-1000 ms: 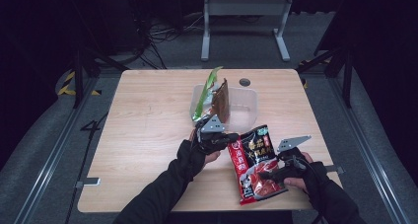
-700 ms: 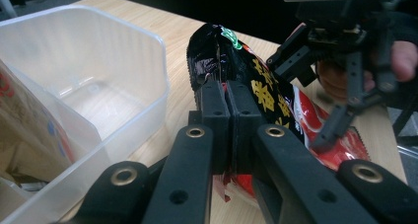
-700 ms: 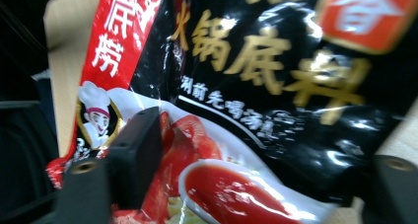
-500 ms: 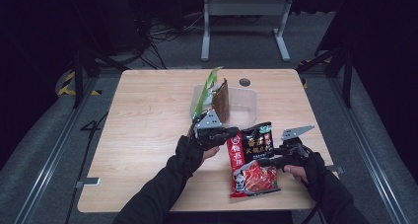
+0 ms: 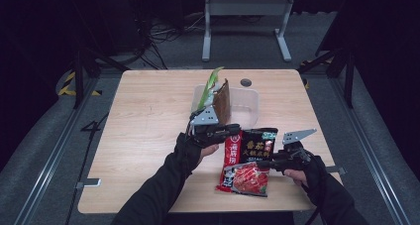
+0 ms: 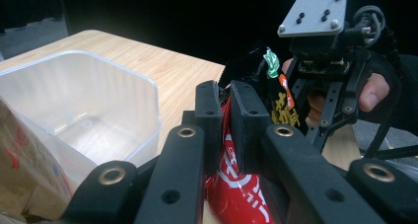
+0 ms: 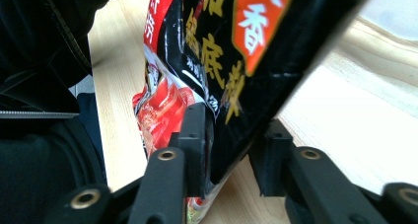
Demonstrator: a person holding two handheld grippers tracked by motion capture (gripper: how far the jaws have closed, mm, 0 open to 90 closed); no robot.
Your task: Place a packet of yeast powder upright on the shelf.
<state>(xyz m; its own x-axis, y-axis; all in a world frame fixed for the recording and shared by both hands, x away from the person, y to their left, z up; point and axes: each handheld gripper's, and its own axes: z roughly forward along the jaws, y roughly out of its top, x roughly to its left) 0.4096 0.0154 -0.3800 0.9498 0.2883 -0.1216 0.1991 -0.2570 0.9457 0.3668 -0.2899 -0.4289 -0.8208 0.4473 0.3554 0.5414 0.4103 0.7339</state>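
Red-and-black sauce packet [image 5: 249, 159], glossy, printed with large Chinese characters (yellow on black, white on an orange patch), held just above the table [image 5: 143, 136] near the clear plastic tub [image 5: 247, 108]. Left gripper [image 5: 235, 131] clamped on its top edge, right gripper [image 5: 258, 164] pinching its side.

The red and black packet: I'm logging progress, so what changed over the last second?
The red and black packet shifted slightly up the table toward the clear tub, still gripped by both claws, left claw at its upper left edge and right claw at its right side. The tub and the bags in it stayed put.
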